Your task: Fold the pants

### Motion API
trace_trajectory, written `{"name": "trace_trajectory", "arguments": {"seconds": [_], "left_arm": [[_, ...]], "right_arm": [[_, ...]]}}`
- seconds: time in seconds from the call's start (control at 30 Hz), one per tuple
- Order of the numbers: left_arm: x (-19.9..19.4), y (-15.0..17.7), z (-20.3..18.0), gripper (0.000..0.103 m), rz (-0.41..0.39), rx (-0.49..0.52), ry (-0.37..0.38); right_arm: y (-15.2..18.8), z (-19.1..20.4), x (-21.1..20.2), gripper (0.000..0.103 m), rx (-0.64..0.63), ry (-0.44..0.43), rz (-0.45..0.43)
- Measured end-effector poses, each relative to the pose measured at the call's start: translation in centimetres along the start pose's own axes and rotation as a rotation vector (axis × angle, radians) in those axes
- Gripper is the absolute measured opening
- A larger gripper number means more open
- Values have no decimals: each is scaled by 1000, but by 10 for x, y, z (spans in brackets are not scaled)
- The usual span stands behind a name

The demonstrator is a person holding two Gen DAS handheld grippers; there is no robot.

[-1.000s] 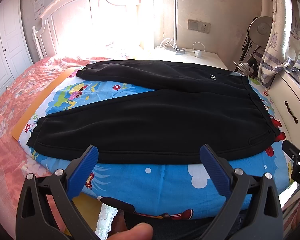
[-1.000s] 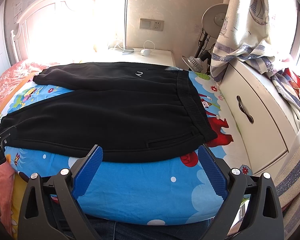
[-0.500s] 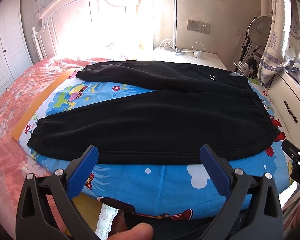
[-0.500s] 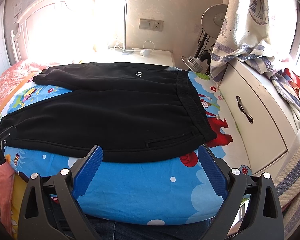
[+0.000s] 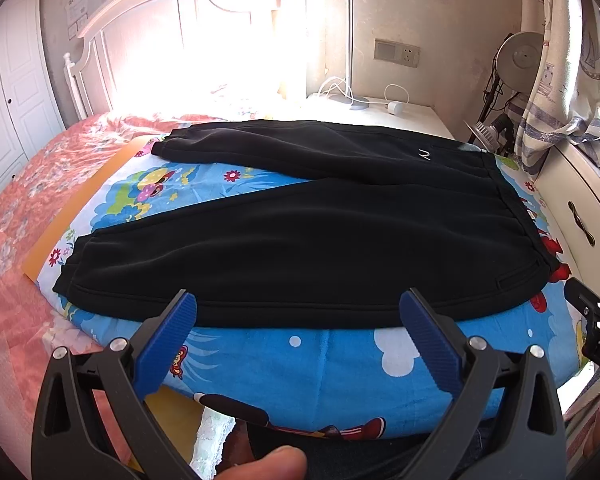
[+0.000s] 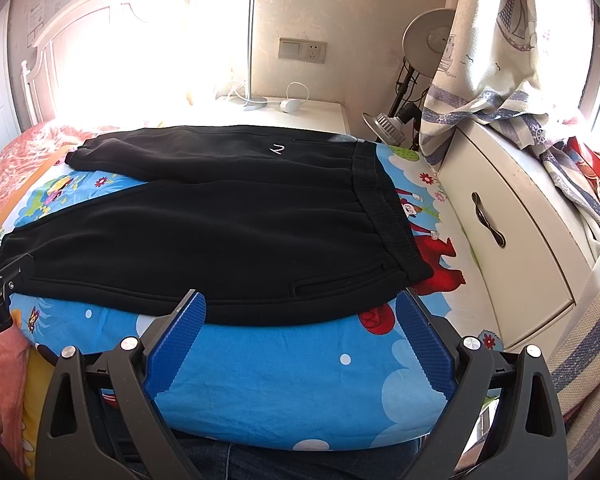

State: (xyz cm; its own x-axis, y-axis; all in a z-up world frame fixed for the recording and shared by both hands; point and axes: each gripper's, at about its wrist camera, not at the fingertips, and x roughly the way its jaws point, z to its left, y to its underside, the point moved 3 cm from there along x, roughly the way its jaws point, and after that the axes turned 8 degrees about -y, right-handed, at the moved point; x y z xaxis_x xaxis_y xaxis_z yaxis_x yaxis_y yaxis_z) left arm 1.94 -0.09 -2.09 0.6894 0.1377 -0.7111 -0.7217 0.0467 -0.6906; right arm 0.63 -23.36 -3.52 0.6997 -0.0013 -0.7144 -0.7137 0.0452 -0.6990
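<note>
Black fleece pants (image 5: 308,240) lie flat on a cartoon-print sheet (image 5: 308,364) over the bed, legs spread in a V toward the left, ribbed waistband (image 6: 384,208) at the right near a white cabinet (image 6: 512,240). The left gripper (image 5: 298,312) and right gripper (image 6: 300,312) hover just short of the near hem, each wide open and empty, ridged blue pads (image 5: 166,344) apart. A strip of sheet lies free along the near edge.
</note>
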Motion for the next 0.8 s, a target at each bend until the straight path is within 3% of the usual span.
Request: {"name": "trace_trajectory", "arguments": {"seconds": [0.8], "left_arm": [[-1,-1,1,101,6,-6,0]], "right_arm": [[0,-1,-2,93,-1,0,-5]]}}
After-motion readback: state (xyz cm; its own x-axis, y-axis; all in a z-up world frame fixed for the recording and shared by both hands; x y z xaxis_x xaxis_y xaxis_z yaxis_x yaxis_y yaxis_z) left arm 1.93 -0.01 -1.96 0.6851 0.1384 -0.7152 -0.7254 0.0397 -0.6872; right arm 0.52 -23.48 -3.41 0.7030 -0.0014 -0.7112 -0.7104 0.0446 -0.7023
